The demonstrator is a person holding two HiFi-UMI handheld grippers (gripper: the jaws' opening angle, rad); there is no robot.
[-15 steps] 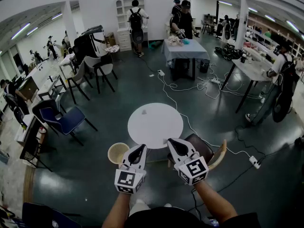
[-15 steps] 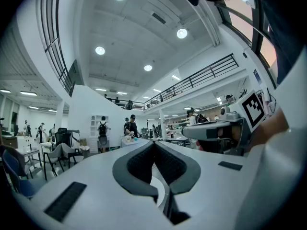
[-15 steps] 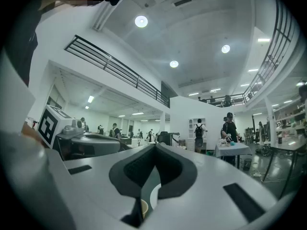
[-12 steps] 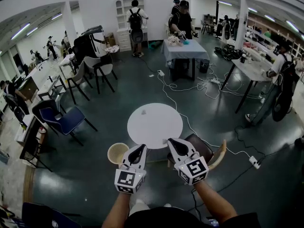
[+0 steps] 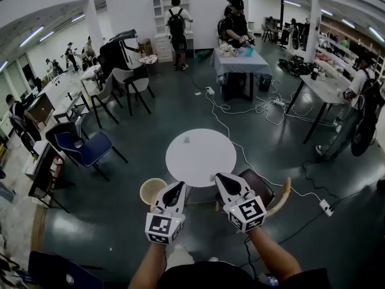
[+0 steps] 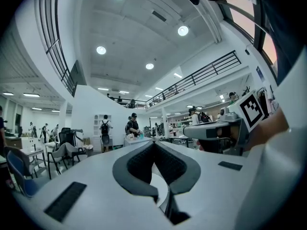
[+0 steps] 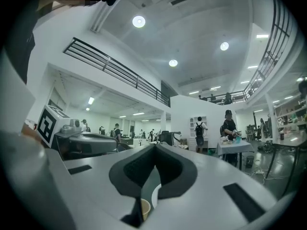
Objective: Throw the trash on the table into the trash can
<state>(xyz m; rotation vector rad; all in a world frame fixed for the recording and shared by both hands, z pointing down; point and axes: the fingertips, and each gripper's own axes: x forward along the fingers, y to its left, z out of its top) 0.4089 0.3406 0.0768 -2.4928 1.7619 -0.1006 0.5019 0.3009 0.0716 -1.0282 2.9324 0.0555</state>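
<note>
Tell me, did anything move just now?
Almost nothing. Only the head camera's view shifted a little. Nothing was grabbed or dropped. The left hand-held gripper and right hand-held gripper stay shut and empty, side by side before the round table; the scrap still lies on it, the bin beside it.

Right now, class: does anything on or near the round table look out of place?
Only one small scrap lies at the far side of the white table. The trash can stands upright beside it; nothing spilled.
</note>
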